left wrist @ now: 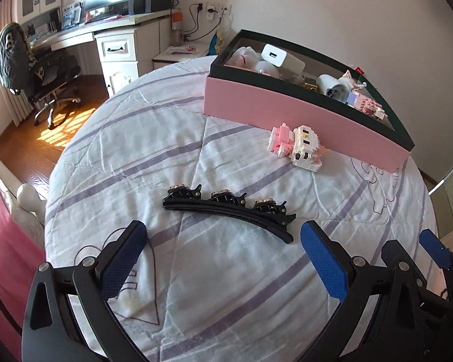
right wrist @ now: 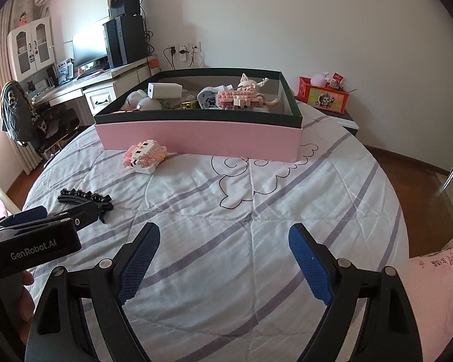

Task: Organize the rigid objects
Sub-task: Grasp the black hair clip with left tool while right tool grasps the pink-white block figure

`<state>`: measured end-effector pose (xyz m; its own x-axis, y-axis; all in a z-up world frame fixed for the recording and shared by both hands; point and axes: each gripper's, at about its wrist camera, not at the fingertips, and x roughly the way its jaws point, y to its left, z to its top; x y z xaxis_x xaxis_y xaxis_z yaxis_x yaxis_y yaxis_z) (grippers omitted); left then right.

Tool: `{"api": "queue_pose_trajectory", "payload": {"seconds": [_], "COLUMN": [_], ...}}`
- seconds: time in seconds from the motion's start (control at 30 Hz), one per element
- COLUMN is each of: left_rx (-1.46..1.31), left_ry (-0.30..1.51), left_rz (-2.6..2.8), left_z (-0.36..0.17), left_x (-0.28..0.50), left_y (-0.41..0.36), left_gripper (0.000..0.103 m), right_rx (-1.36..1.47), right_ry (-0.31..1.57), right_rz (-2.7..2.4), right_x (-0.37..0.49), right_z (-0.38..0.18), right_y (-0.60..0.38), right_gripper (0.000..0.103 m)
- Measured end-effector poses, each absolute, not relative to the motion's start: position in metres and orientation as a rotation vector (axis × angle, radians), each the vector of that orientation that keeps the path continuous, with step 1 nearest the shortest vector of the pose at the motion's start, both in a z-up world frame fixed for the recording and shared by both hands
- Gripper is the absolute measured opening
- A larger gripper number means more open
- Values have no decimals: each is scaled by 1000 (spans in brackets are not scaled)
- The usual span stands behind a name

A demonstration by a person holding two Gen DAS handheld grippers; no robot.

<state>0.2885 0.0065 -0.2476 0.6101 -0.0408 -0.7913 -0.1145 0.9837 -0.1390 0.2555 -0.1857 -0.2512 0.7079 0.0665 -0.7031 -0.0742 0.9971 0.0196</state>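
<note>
Both claws, left claw [left wrist: 223, 252] and right claw [right wrist: 223, 255], are released and empty; black hair clip [left wrist: 231, 211] lies before the pink box [left wrist: 302, 126], on the bed [left wrist: 226, 301].

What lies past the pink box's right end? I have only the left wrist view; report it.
Observer: A red box printed with a skull stands on a bedside stand beyond the bed.
Operator: Report the right gripper's jaws.
Observer: The right gripper is open above the quilt, with nothing between its jaws.
Operator: Tell me what is on its right.
Observer: A pink cloth with dark stitching lies at the lower right edge.
</note>
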Motion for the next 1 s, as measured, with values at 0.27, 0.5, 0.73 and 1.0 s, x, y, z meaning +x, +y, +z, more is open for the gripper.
{"api": "queue_pose_trajectory", "payload": {"seconds": [0.27, 0.5, 0.73, 1.0], "left_rx": [-65, -65, -27, 3], "left_ry": [936, 899, 824, 808], "left_rz": [75, -50, -16, 31], "left_z": [-258, -253, -245, -242], "left_x": [314, 314, 298, 317], "left_y": [-5, 14, 46, 78], "left_gripper": [103, 97, 97, 97], "right_rx": [-12, 9, 47, 29], "right_ry": [815, 811, 829, 877], "right_rz": [80, 86, 141, 139], "right_x": [274, 283, 308, 353], "right_z": [-260, -255, -252, -266], "right_y": [-188, -178, -141, -92], "right_gripper": [89, 89, 89, 89]}}
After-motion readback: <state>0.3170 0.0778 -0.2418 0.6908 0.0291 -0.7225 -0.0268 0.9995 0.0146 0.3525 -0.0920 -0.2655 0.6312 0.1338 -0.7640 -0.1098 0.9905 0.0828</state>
